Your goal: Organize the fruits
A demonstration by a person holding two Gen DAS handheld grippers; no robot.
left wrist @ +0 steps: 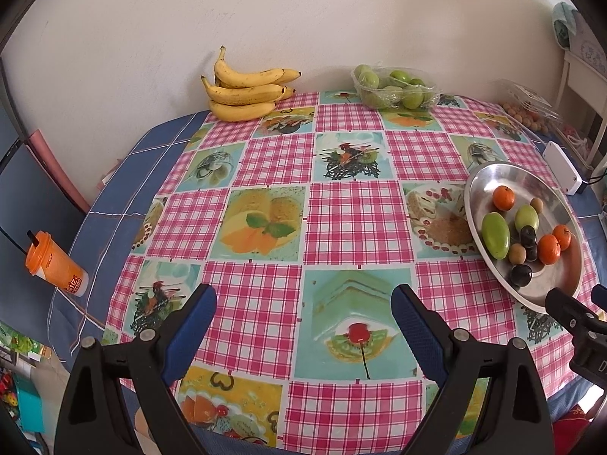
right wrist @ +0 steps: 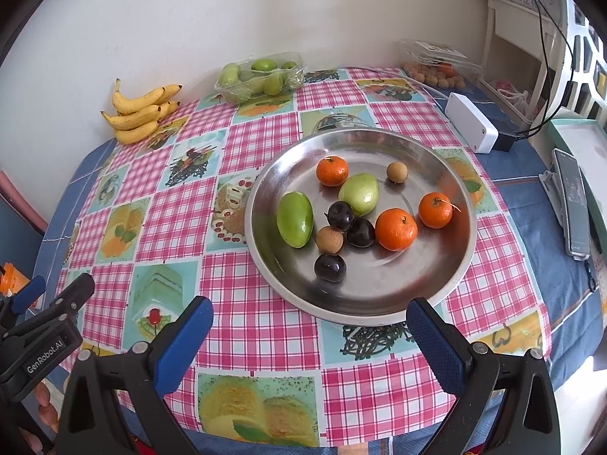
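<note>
Left wrist view. Left gripper point(left wrist: 303, 307) held above bare tablecloth point(left wrist: 356, 220), jaws wide apart, nothing between them. Metal dish point(left wrist: 489, 174) well off to the right of these jaws, holding mixed fruit: oranges point(left wrist: 503, 197), green fruits point(left wrist: 495, 235), dark plums point(left wrist: 520, 275). Right gripper point(left wrist: 580, 303) just at the near rim of the dish, only partly in frame. Bananas point(left wrist: 246, 91) far beyond the dish by the wall; a plastic tray of green fruit point(left wrist: 394, 89) also by the wall. Orange cup point(left wrist: 57, 261) near the table edge, far left of the dish.

Right wrist view. Right gripper point(right wrist: 309, 318) jaws spread wide, empty, tips just short of the near rim of the metal dish point(right wrist: 379, 307). Closest to the jaws: one dark plum point(right wrist: 329, 267). Behind it, near the dish centre, a brown longan point(right wrist: 329, 239), two more plums touching each other, a large orange point(right wrist: 396, 229), and a long green fruit point(right wrist: 295, 219) to the left. Left gripper point(right wrist: 45, 295) well left of the dish.

Handling, judged: all fruit light. Plums smooth and round, likely to roll on bare metal; grip across the widest part, gently, to avoid bruising. Oranges firmer, dimpled skin gives better purchase. Longans small with a brittle shell; close softly. Long green fruit best taken across its short axis.
</note>
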